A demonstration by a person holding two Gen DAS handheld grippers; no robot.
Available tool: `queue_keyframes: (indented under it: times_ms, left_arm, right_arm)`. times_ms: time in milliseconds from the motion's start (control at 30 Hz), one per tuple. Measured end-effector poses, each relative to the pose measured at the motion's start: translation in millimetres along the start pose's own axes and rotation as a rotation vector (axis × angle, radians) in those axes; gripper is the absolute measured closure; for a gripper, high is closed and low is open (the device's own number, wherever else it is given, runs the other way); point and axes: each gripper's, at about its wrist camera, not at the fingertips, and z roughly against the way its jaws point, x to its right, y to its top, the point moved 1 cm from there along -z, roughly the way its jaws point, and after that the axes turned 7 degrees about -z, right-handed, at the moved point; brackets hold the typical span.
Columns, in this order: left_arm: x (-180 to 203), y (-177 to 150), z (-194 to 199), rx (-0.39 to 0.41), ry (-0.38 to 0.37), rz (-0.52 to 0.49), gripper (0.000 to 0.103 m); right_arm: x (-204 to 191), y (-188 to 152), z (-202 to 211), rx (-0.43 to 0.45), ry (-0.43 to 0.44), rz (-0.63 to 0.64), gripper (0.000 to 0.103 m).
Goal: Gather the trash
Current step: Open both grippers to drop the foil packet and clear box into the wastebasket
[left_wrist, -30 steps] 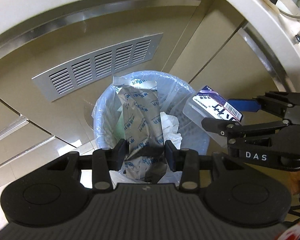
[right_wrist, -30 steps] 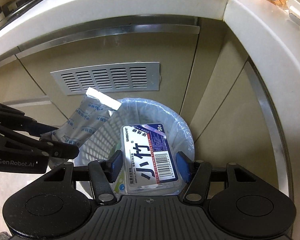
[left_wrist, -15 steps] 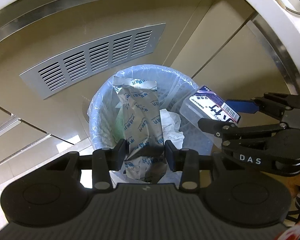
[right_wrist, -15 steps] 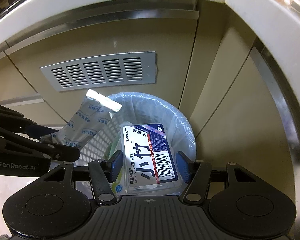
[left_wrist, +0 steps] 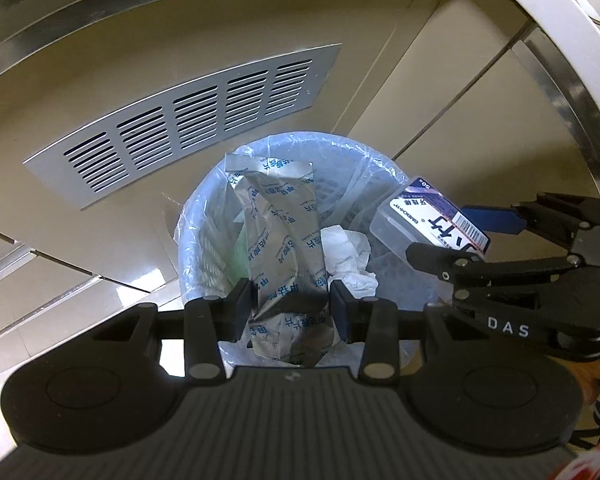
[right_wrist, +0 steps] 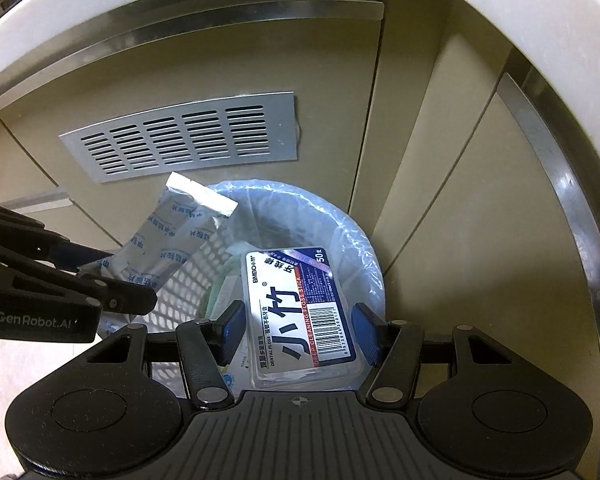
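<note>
Beige cabinet fronts (right_wrist: 432, 184), metal vent (right_wrist: 184, 136)

quick count from my feeds: 2 grippers, left gripper (left_wrist: 292, 306) + right gripper (right_wrist: 296, 330). 1 foil pouch (left_wrist: 284, 248), 1 floss box (right_wrist: 300, 312), 1 bin (left_wrist: 204, 216) w/ 1 liner bag (right_wrist: 356, 240), 1 crumpled tissue (left_wrist: 346, 252), 1 vent grille (right_wrist: 188, 140).
</note>
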Motion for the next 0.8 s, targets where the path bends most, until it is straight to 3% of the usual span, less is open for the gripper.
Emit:
queue_keyframes:
  times_ms: [100,800]
  left_arm:
    - [-0.8,1.4,-1.1,0.001,0.013,-0.004,0.05]
    - [-11.3,-9.0,16.8,0.025,0.05,0.013,0.05]
  right_arm:
    - [-1.0,0.7,-1.5,-0.005,0.002,0.001,0.045]
    - [-8.4,3.2,0.0,0.002,0.023,-0.006,0.045]
